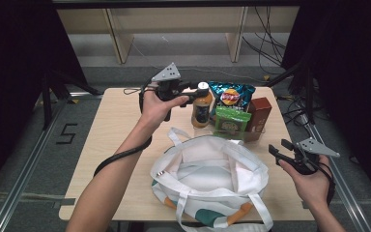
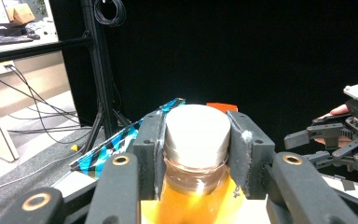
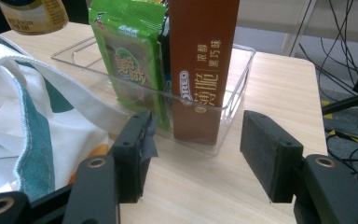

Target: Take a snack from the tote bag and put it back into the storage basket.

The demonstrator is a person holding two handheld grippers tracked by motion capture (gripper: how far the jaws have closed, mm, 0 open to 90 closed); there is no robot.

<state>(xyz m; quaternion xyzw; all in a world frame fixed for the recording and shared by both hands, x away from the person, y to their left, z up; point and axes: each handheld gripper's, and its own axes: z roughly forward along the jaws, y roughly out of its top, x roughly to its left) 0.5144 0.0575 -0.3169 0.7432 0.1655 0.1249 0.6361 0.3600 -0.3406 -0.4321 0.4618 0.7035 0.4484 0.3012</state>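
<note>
Open white tote bag (image 1: 207, 179) lies nearest the person; behind it, a clear tray (image 3: 242, 79) of snacks. Orange juice bottle (image 1: 202, 107) at the tray's left end: likely heavy, rigid, slick. Left gripper (image 2: 196, 154) clamps its white cap (image 2: 196, 133); gripping the neck below seems safer. Right gripper (image 3: 193, 154) hangs open, empty.

The bag (image 1: 211, 181) lies open-mouthed at the table's (image 1: 111, 130) near middle, its handles sprawled toward the tray (image 3: 235, 91). Behind it the bottle (image 1: 202, 104), chips (image 1: 232, 95), green packet (image 1: 231, 122) and brown box (image 1: 259, 114) stand packed close together, leaving no gaps between them. The table's left part is bare, as is the narrow strip right of the tray.
</note>
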